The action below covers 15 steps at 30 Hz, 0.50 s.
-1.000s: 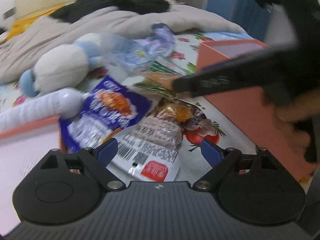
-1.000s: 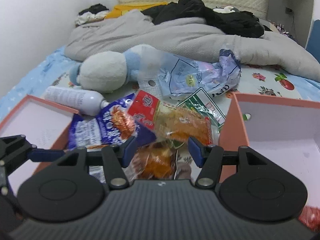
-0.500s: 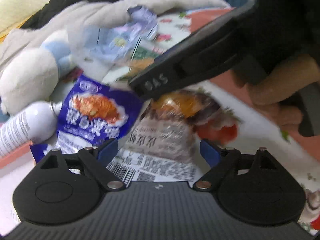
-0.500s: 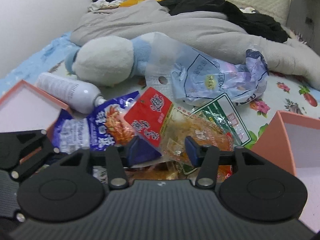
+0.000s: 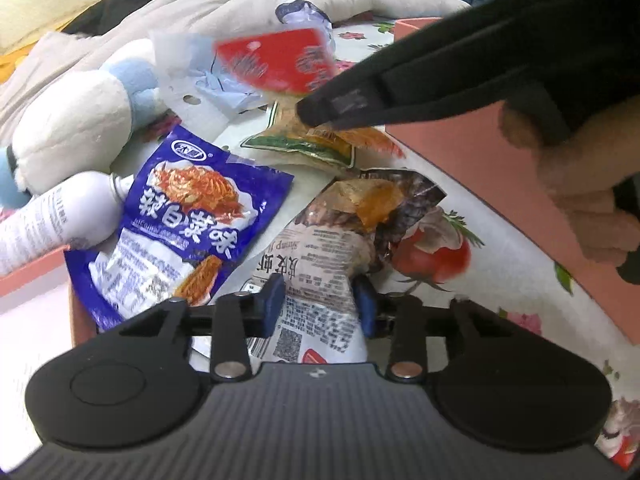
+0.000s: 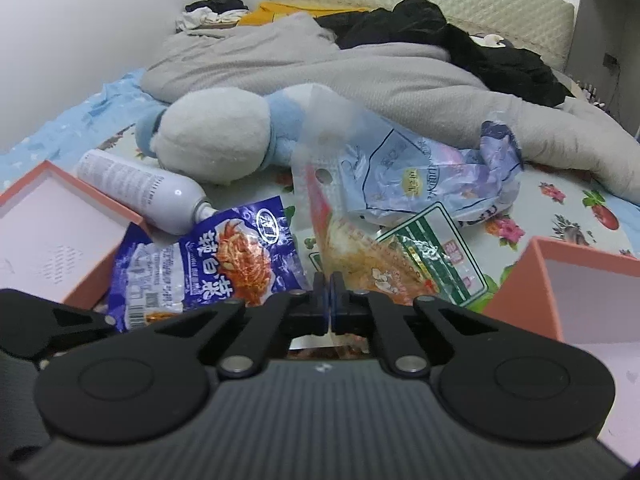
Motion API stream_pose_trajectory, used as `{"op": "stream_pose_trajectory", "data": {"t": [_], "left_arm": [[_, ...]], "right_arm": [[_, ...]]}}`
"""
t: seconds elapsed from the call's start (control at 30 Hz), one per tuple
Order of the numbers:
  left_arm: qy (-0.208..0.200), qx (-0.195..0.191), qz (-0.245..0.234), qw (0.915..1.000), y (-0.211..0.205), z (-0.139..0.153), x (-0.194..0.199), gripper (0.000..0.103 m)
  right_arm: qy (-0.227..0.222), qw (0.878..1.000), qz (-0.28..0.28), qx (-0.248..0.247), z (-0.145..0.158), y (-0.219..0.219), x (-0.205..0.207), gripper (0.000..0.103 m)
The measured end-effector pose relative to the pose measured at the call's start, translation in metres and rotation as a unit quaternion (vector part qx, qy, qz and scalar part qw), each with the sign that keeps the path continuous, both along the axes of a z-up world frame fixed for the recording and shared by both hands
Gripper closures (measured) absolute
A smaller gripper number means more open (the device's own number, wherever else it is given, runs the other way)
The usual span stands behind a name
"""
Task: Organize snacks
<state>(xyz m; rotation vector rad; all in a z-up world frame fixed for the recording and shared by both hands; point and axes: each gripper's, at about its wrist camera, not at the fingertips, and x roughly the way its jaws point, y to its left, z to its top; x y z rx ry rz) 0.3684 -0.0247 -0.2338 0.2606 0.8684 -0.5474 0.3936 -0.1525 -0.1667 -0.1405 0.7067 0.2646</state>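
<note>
On the bed a heap of snack packets lies between two pink boxes, one at the left, one at the right. The right gripper has its jaws clamped on the red-topped packet, lifted edge-on (likely bound for the right box). The left gripper, jaws closing, straddles the shrimp packet; next, pinch and lift.

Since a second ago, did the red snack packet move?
Yes. The red snack packet has lifted off the pile toward the plush toy, pinched by the right gripper.
</note>
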Motion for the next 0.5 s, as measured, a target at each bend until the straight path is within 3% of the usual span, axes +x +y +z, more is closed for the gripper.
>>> {"op": "stream_pose_trajectory", "data": {"t": [0.23,0.5], "left_arm": [[0.016,0.0,0.059,0.9982,0.005,0.018,-0.032,0.068],[0.038,0.002,0.168,0.9851,0.02,0.035,-0.072,0.07]], "right_arm": [[-0.002,1.0,0.011,0.005,0.011,-0.005,-0.047,0.1],[-0.011,1.0,0.025,0.009,0.026,-0.011,-0.101,0.1]]}}
